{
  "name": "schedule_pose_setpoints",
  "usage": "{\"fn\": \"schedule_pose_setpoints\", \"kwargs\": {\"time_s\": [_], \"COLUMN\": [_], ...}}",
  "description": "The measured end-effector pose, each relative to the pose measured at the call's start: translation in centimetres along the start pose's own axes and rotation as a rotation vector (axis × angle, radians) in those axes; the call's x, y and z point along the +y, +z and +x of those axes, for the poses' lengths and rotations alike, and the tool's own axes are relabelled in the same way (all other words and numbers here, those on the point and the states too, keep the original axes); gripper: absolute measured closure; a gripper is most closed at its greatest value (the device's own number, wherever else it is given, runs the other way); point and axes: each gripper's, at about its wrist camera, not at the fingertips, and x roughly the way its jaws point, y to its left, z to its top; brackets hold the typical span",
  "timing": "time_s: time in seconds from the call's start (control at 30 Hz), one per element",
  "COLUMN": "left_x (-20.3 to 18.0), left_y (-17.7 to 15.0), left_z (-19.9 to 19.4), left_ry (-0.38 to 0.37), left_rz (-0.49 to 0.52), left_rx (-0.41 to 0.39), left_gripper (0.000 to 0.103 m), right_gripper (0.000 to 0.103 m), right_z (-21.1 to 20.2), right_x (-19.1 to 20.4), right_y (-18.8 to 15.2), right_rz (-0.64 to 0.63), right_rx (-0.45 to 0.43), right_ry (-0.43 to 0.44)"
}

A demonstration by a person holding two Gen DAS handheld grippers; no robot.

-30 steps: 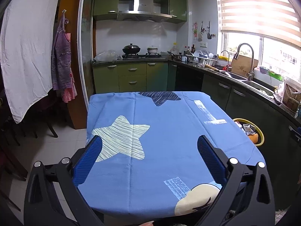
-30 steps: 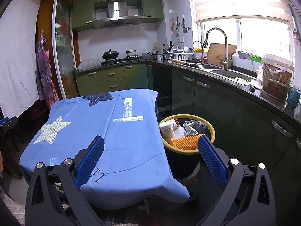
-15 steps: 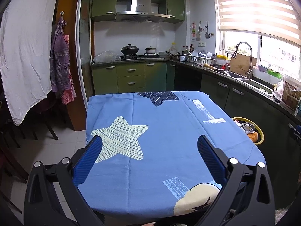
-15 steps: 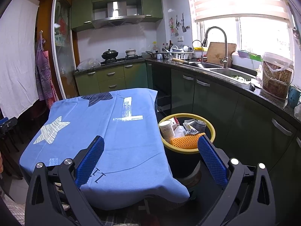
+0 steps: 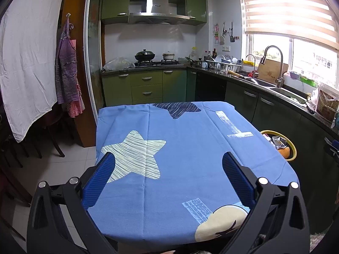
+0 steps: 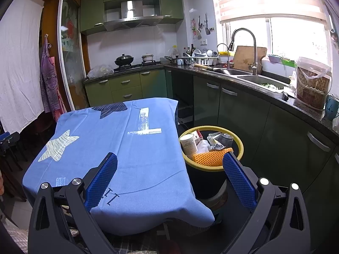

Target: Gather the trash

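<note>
Right wrist view: right tool [image 6: 169,173] spread, gripping nothing, above bench [image 6: 118,148] edge; bin [image 6: 211,148] beside bench, heaped with bottle [image 6: 188,145], wrappers, orange mesh [image 6: 211,156]. Left tool [image 5: 168,176] likewise spread, empty. Likely risk: overfull heap spilling if pressed or bumped.

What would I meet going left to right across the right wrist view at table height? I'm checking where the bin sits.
Purple apron → blue tablecloth → yellow-rimmed trash bin with a white bottle and orange mesh inside → dark lower cabinets.
</note>
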Motion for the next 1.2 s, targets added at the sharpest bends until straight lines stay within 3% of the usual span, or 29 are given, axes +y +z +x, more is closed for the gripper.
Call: {"fn": "schedule_pose_setpoints", "kwargs": {"time_s": [1.2], "left_x": [-0.66], "left_y": [-0.40], "left_z": [0.05], "left_ry": [-0.016], "left_rz": [0.029], "left_rx": [0.003], "left_gripper": [0.007], "right_gripper": [0.005], "right_z": [0.49], "right_x": [-0.14], "right_y": [-0.41], "right_rz": [-0.005], "right_rx": [0.012], "right_ry": [0.005]}}
